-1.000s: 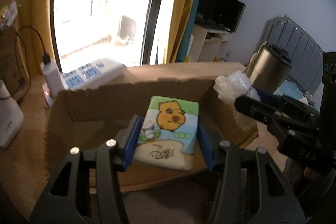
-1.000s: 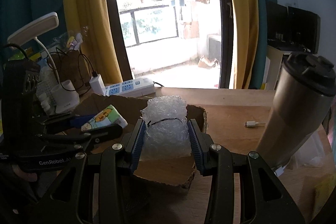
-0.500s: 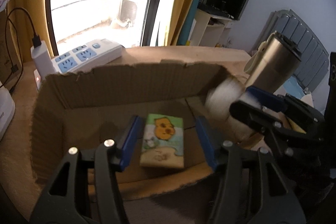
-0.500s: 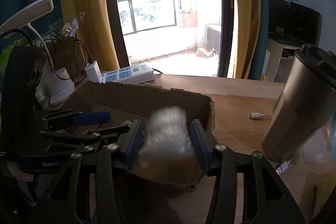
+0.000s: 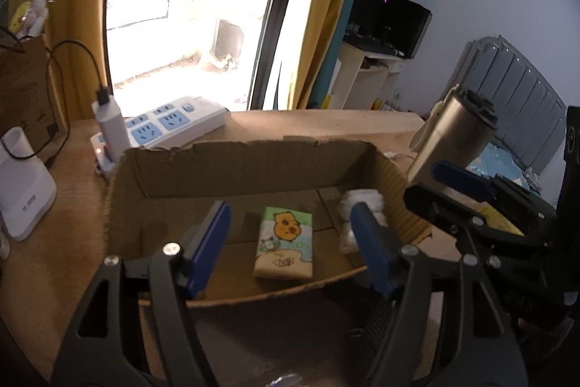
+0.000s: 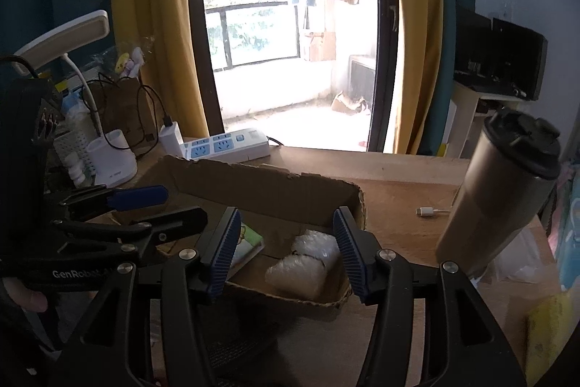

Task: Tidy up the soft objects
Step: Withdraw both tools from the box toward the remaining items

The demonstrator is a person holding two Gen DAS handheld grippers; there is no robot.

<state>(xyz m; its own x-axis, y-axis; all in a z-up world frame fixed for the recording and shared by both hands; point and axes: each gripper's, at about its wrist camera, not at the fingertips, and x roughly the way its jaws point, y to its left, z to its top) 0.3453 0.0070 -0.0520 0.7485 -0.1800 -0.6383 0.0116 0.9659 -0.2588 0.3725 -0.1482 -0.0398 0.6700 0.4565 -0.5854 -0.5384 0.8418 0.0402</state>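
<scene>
Left gripper [image 5: 290, 252] jaws just opened, empty; tissue pack [image 5: 284, 247] flat in box [image 5: 250, 165]. Right gripper [image 6: 286, 251] jaws apart, empty; bubble wrap [image 6: 302, 265] beside it. Lift both straight up, clear of walls.

Beyond my jaws a white power strip [image 6: 228, 147] lies at the far edge of the wooden table [image 6: 398, 184], just before the balcony door. A white charger [image 5: 110, 129] stands plugged in at its left end. Well right of the strip stands a steel tumbler [image 6: 504, 191], with a white cable plug [image 6: 424, 211] between them, nearer the tumbler.
</scene>
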